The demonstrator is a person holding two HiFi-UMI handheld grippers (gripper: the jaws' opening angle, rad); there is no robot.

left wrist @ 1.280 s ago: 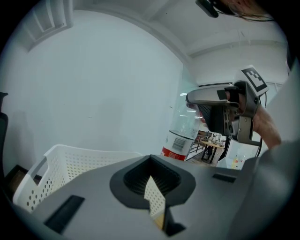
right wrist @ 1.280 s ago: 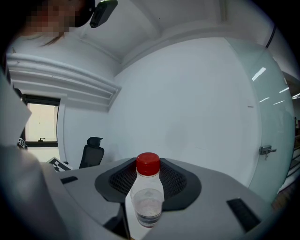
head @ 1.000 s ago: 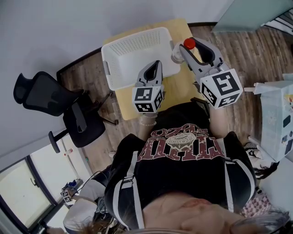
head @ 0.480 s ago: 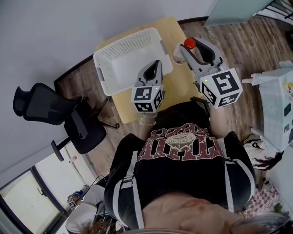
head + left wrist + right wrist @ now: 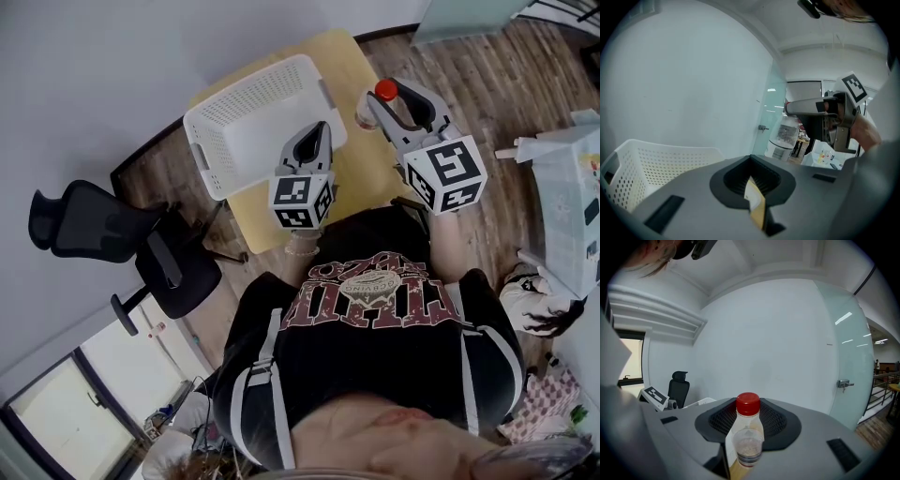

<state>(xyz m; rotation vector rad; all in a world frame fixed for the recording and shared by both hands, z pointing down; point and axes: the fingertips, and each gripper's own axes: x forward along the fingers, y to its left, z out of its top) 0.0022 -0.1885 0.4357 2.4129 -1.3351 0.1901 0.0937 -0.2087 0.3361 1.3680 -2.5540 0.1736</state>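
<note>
A clear plastic bottle (image 5: pixel 747 439) with a red cap (image 5: pixel 748 405) stands upright between the jaws of my right gripper (image 5: pixel 746 448), which is shut on it. In the head view the red cap (image 5: pixel 385 90) shows at the tip of the right gripper (image 5: pixel 389 101), over the far right part of the small wooden table (image 5: pixel 349 58). My left gripper (image 5: pixel 318 134) hovers at the near right rim of the white perforated basket (image 5: pixel 246 120). Its jaws are together with nothing held (image 5: pixel 756 208). The left gripper view shows the bottle (image 5: pixel 784 139) in the right gripper (image 5: pixel 816 115).
A black office chair (image 5: pixel 98 230) stands left of the table on the wood floor. A white cabinet (image 5: pixel 574 202) stands at the right. A glass door with a handle (image 5: pixel 844 383) lies to the right of the white wall. The basket (image 5: pixel 644 161) fills the table's left half.
Both gripper views have swung to the right: the basket slid left and the glass door came into sight. In the head view the table and basket shifted left. The bottle stays gripped.
</note>
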